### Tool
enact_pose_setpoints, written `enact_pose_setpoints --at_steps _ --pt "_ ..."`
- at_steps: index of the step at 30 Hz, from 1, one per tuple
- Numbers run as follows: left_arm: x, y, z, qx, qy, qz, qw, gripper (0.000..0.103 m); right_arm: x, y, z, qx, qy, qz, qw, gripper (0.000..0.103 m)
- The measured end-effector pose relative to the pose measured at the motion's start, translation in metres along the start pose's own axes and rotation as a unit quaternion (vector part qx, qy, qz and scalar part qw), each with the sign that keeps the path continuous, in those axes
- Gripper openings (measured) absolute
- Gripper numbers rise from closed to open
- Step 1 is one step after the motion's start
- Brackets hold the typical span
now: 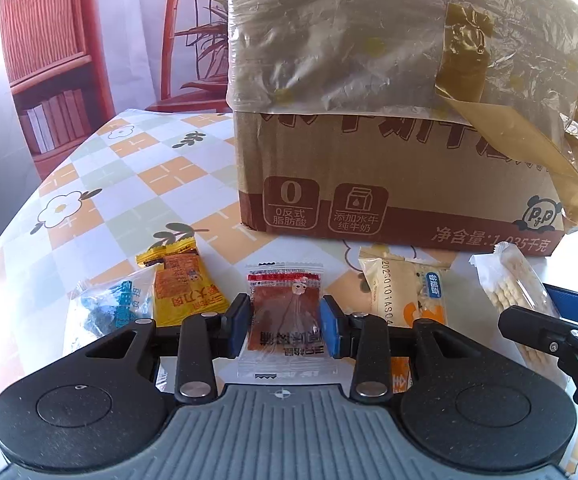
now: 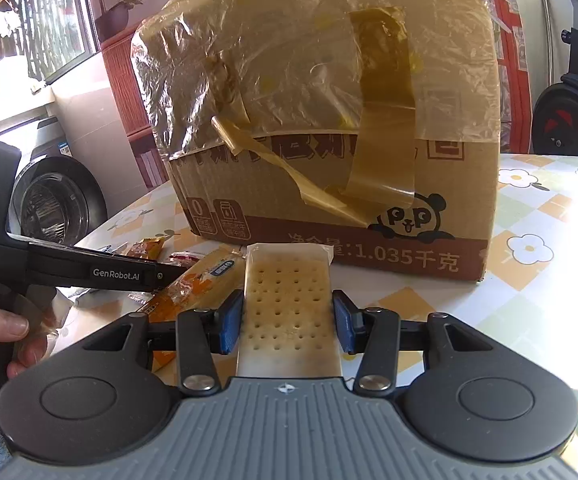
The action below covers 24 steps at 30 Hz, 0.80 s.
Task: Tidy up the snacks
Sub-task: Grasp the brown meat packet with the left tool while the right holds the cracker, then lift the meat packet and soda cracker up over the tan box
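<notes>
Two grippers, two snacks. Your left gripper (image 1: 285,322) straddles red packet (image 1: 284,316) — pads at both edges, contact looks made, squeeze uncertain. Your right gripper (image 2: 287,321) brackets cracker pack (image 2: 289,312), narrow gaps showing, not yet pinched. Both packs flat on tablecloth (image 1: 101,184), lined up before cardboard box (image 1: 409,128) — likely destination. Left view alone shows yellow packet (image 1: 183,288), blue packet (image 1: 109,308); right view alone shows your hand (image 2: 5,332).

Bright daylight — blown-out glare at right; fisheye-bent edges; sharp focus.
</notes>
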State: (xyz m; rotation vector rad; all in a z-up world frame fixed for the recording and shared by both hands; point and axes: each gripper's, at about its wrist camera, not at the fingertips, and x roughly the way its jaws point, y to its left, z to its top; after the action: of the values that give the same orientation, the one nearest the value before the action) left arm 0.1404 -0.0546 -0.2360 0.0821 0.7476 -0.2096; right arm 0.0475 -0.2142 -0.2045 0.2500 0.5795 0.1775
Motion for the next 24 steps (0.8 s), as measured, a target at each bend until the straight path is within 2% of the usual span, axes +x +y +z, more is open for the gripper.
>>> enact_pose_setpoints --at_steps 7,14,21,24 --pt "-0.042 -0.008 -0.004 0.018 -0.048 -0.006 0.9987 0.040 0.000 -0.003 0.000 0.012 0.001 0.001 1.000 0.048" --pt "-0.074 -0.007 -0.011 0.003 -0.070 -0.011 0.9975 0.040 -0.006 -0.001 0.000 0.004 -0.015 0.002 1.000 0.048" --pt "-0.112 0.005 0.005 -0.010 -0.115 -0.017 0.9932 0.040 -0.019 0.017 0.002 -0.037 -0.035 -0.009 0.999 0.048" --pt "-0.126 0.008 0.019 -0.012 -0.141 -0.026 0.9896 0.040 -0.032 0.025 0.013 -0.045 -0.056 -0.005 0.997 0.048"
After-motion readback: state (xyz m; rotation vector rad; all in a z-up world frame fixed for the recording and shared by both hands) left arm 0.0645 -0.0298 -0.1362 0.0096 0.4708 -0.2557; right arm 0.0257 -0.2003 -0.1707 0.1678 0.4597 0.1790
